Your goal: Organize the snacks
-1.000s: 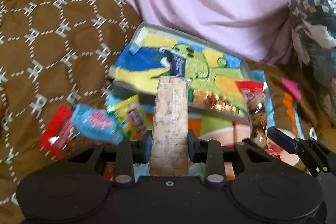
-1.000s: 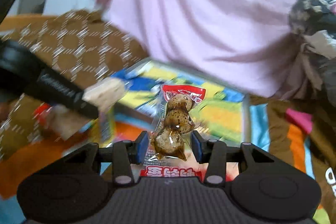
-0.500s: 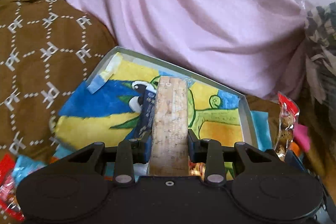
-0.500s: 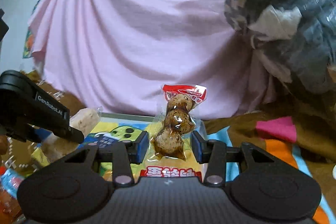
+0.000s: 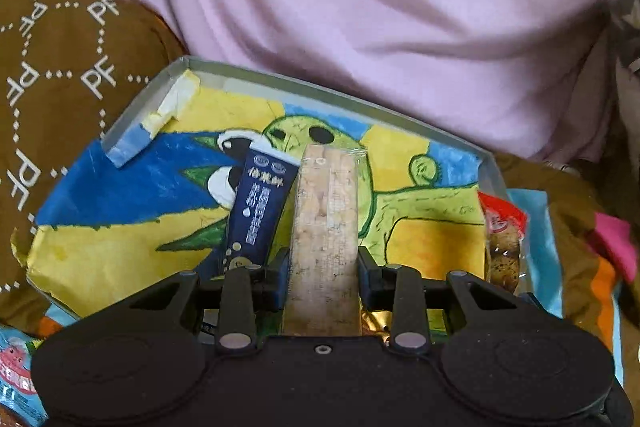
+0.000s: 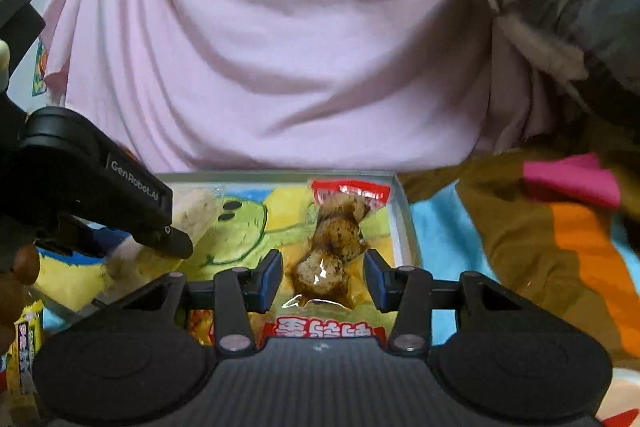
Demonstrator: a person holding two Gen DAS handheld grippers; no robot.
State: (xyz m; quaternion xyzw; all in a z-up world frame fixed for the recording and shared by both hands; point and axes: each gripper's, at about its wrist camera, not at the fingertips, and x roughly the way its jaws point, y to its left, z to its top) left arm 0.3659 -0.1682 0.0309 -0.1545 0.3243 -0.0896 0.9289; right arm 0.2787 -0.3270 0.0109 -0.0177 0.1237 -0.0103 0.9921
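Your left claw (image 5: 323,281) is clenched on a long pale cracker bar (image 5: 325,223), which sticks out over the shallow grey tray (image 5: 280,77) lined with a painted green-creature picture. A dark blue sachet (image 5: 260,211) lies in the tray just left of the bar, touching its side. Your right claw (image 6: 323,277) has a clear packet of brown speckled eggs (image 6: 334,239) between its pads; the pads stand slightly off the packet's sides, so you cannot tell whether they grip it. That packet hangs over the tray's right end, near the rim. A pink sheet (image 5: 360,7) rises directly behind the tray. Brown patterned fabric (image 5: 60,67) lies to its left, and more snack packets (image 6: 24,343) sit at the lower left.
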